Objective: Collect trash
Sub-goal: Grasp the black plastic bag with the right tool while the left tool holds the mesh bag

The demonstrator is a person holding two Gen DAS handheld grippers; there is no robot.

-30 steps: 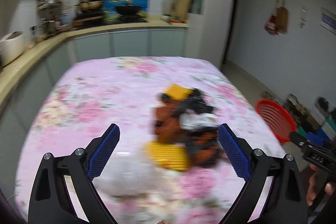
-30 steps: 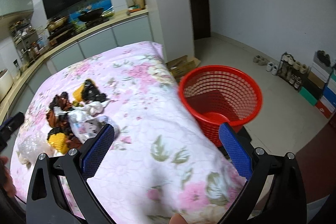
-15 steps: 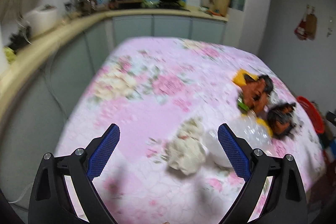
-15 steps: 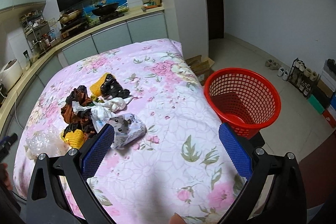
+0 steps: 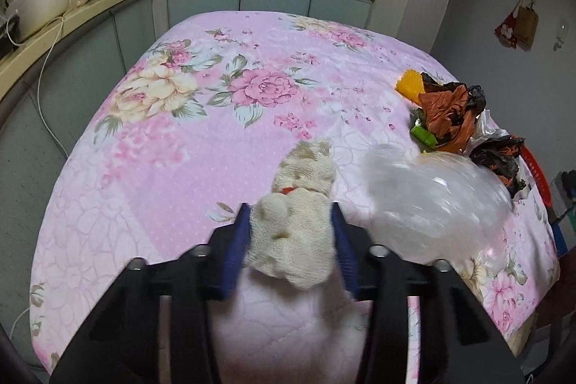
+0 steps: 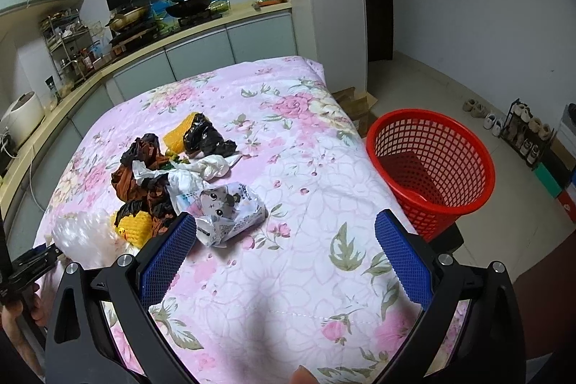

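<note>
Cloth wad (image 5: pixel 293 233), cream and crumpled, lay on the pink flowered bench cover (image 5: pixel 172 168), between the blue pads of the left hand-held gripper (image 5: pixel 291 222), whose jaws were closing with both pads against its sides. Just right of the wad sat a clear plastic bag (image 5: pixel 432 200); beyond the bag, a heap of brown and black wrappers (image 5: pixel 453 114). Right hand-held gripper (image 6: pixel 286 234) hung wide open, nothing between its pads. Red basket (image 6: pixel 430 168) stood on the floor, well right of the wad.
</note>
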